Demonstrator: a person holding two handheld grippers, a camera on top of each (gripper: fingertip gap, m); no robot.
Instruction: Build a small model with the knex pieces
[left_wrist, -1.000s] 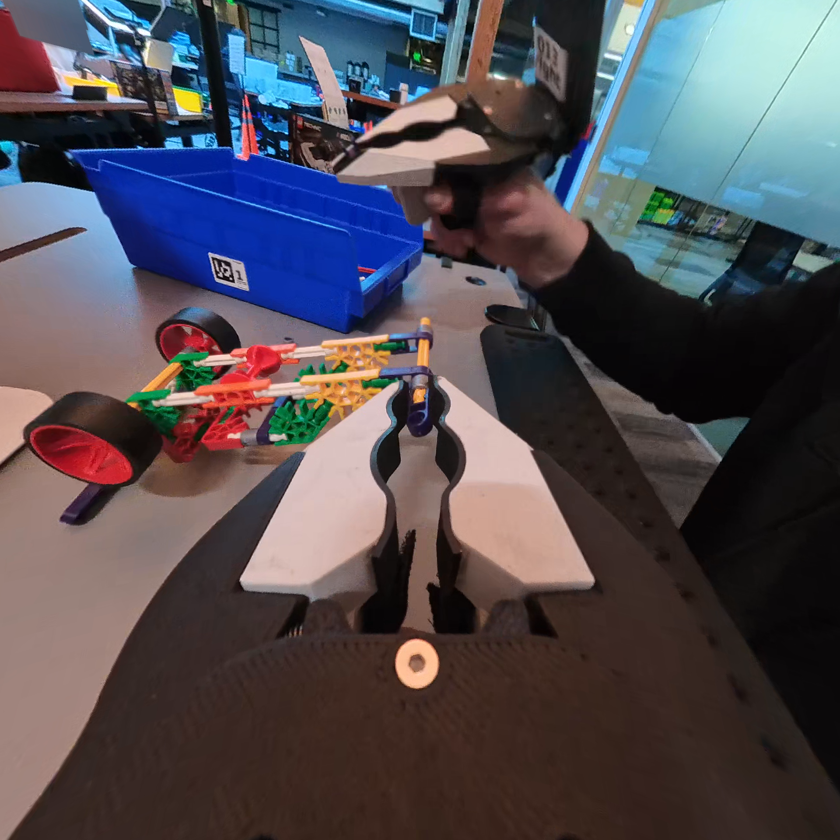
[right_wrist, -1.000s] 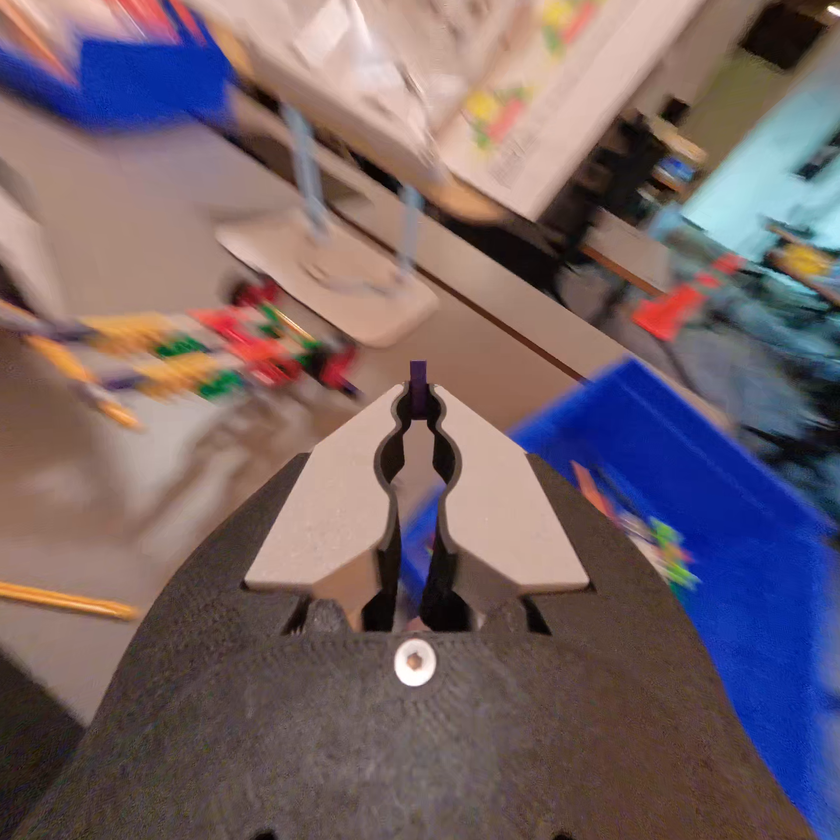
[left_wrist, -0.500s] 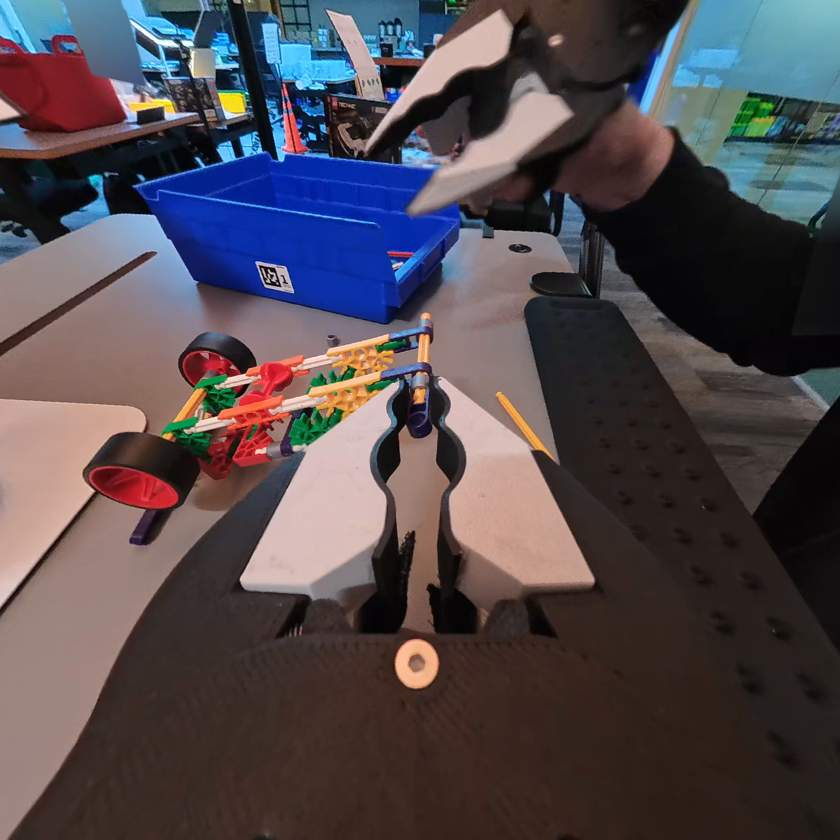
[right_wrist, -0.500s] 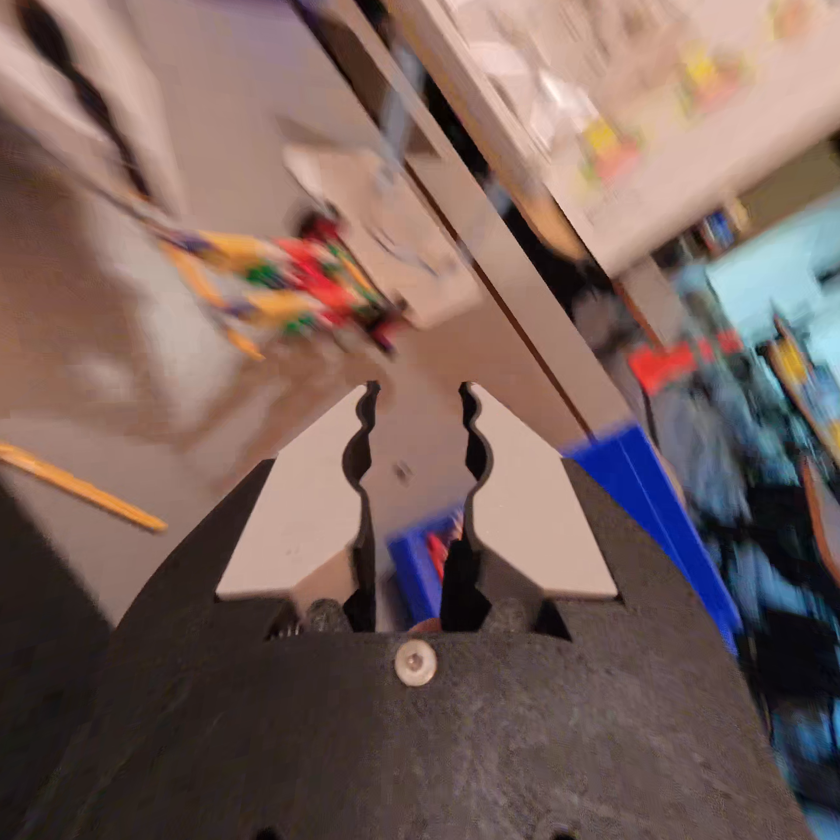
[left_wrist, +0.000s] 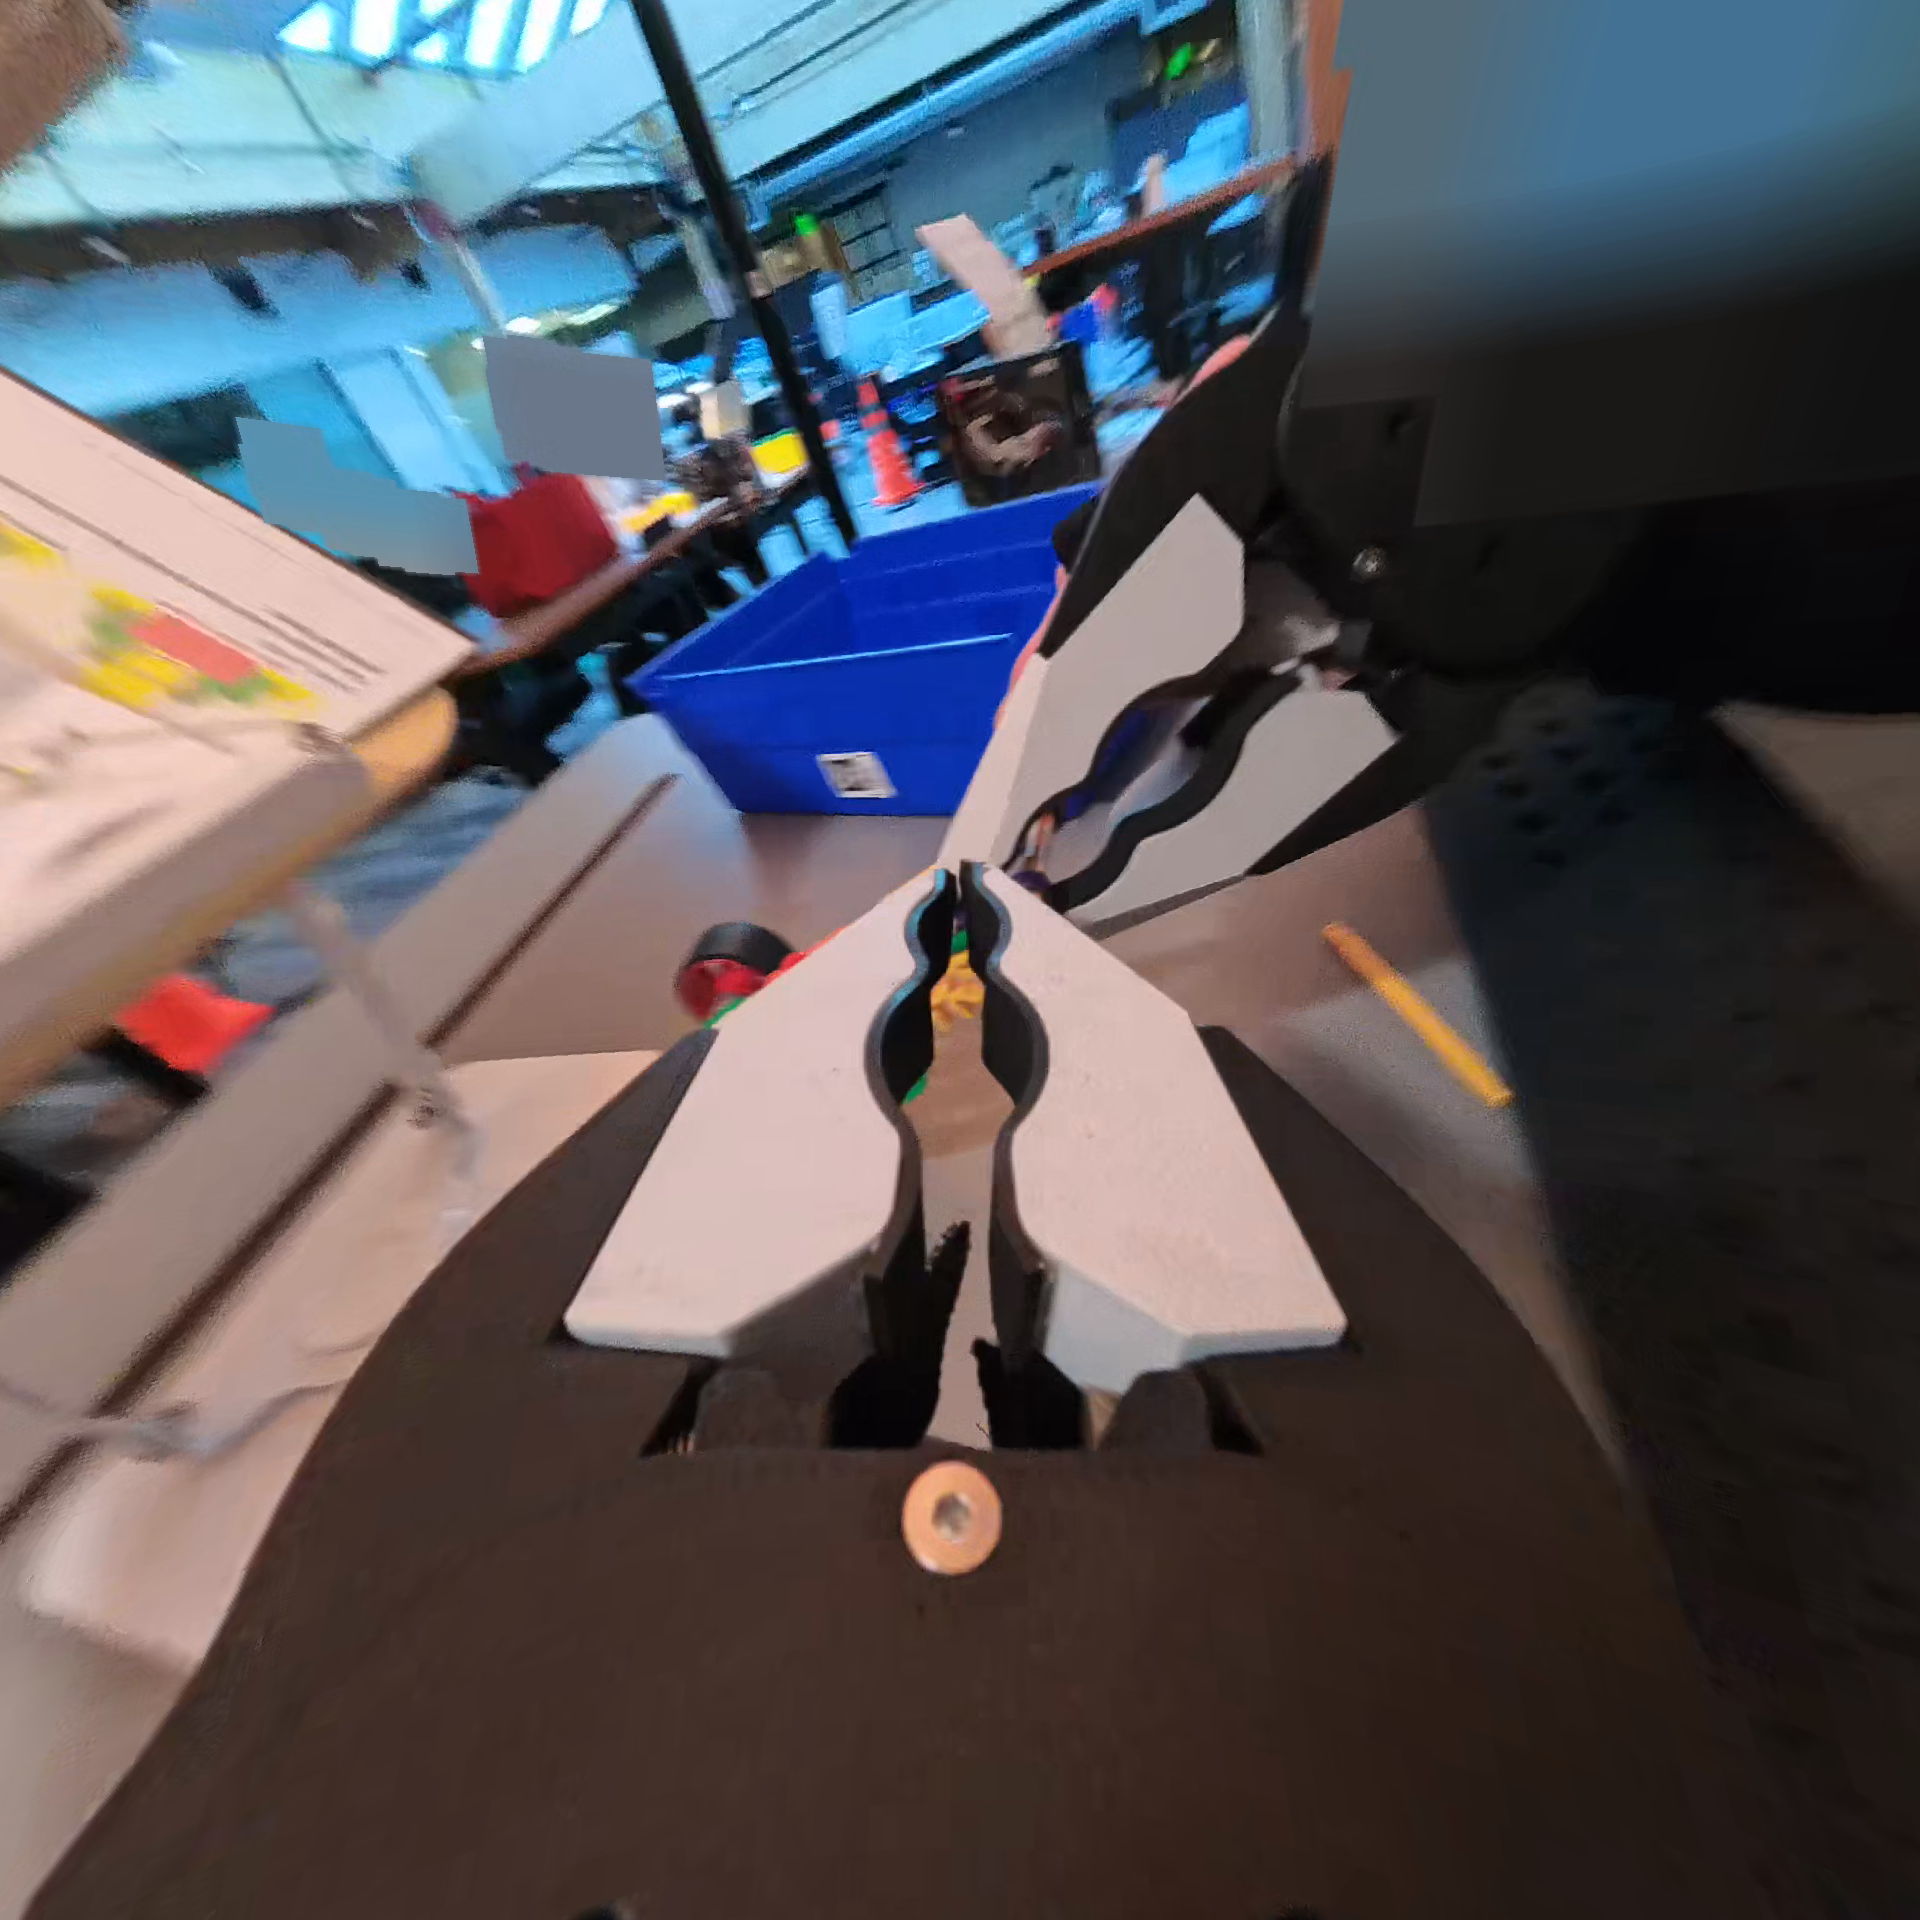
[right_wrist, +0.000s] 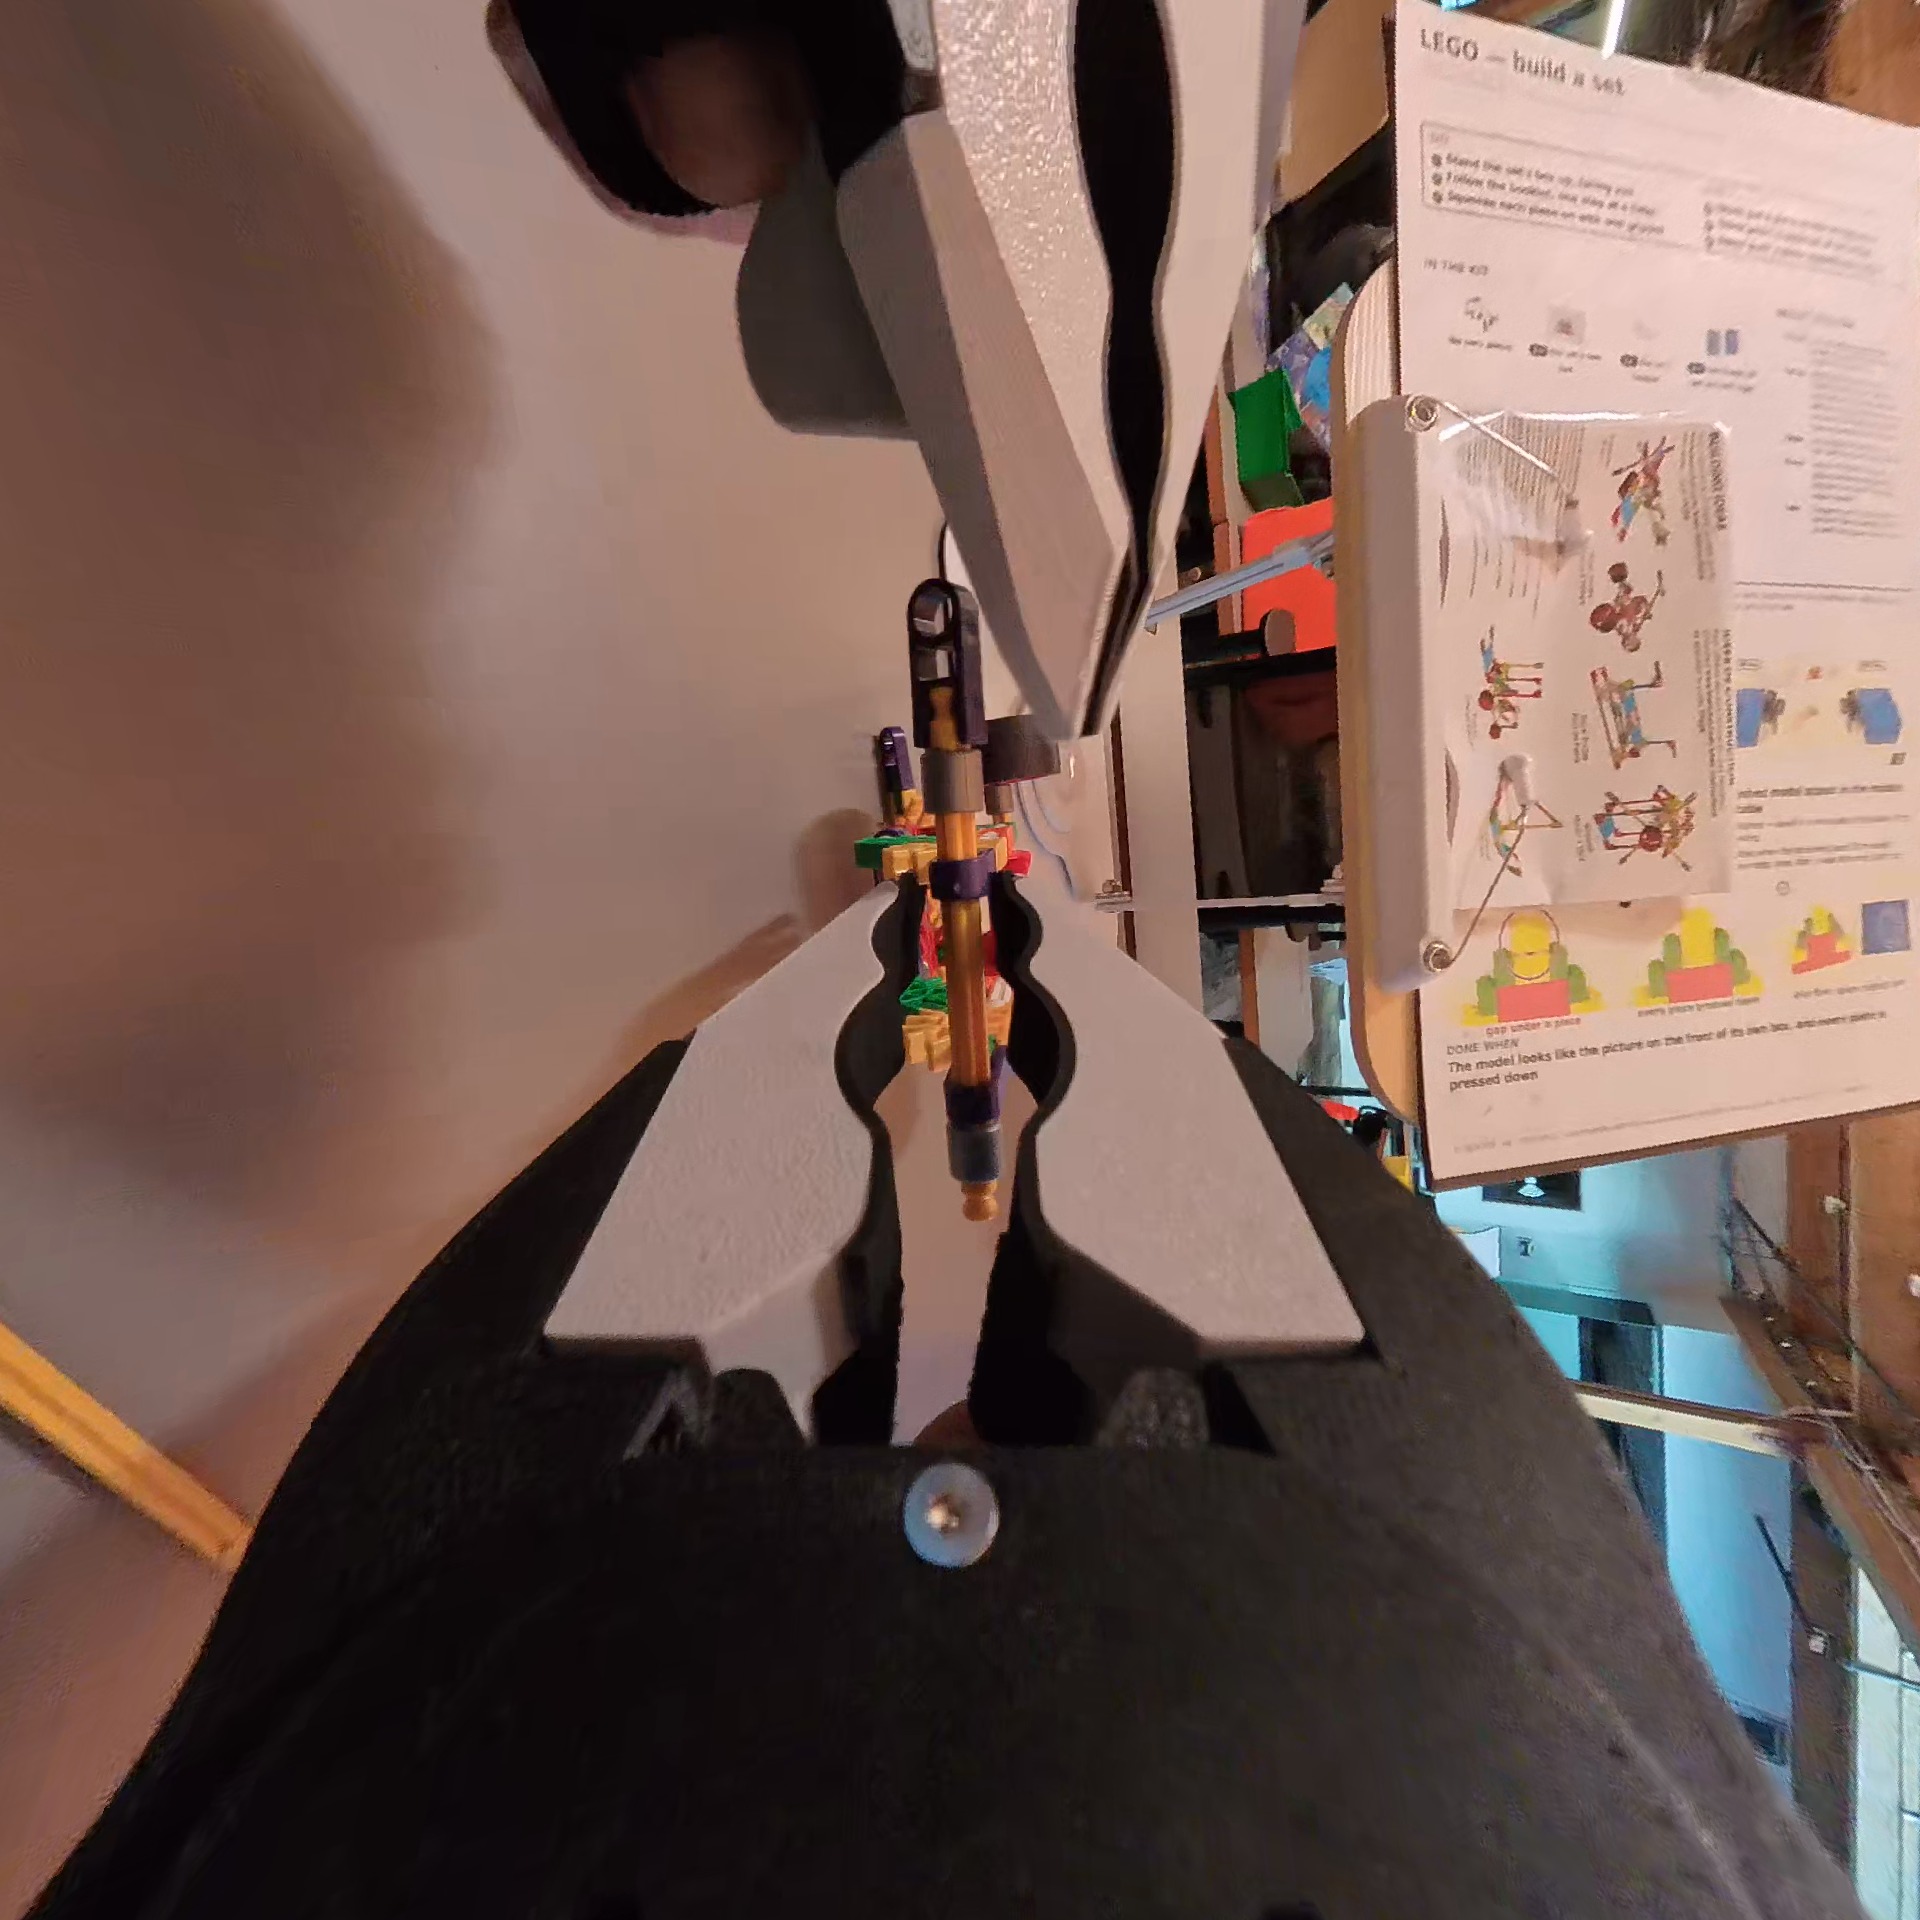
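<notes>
A colourful rod-and-connector model with black wheels (left_wrist: 732, 961) lies on the grey table (left_wrist: 623, 883). My right gripper (right_wrist: 958, 894) is shut on a purple clip (right_wrist: 961, 878) around the model's yellow rod (right_wrist: 961, 997). It also shows in the left wrist view (left_wrist: 1034, 883), coming in from the upper right. My left gripper (left_wrist: 958, 883) is shut, its tips just in front of the model, whose yellow connector (left_wrist: 951, 997) shows through the jaws. In the right wrist view the left gripper (right_wrist: 1091, 717) hangs closed beside the model's upper end.
A blue bin (left_wrist: 831, 717) stands behind the model. A loose yellow rod (left_wrist: 1413, 1013) lies on the table to the right. An instruction board on a stand (left_wrist: 156, 675) is at the left and fills the right side of the right wrist view (right_wrist: 1558, 675). Some 4 centimetres of space lies between my two pairs of fingers.
My right gripper let go of a small purple piece, opened, swung down to the model and closed on its purple clip. My left gripper released the purple connector it held and shut.
</notes>
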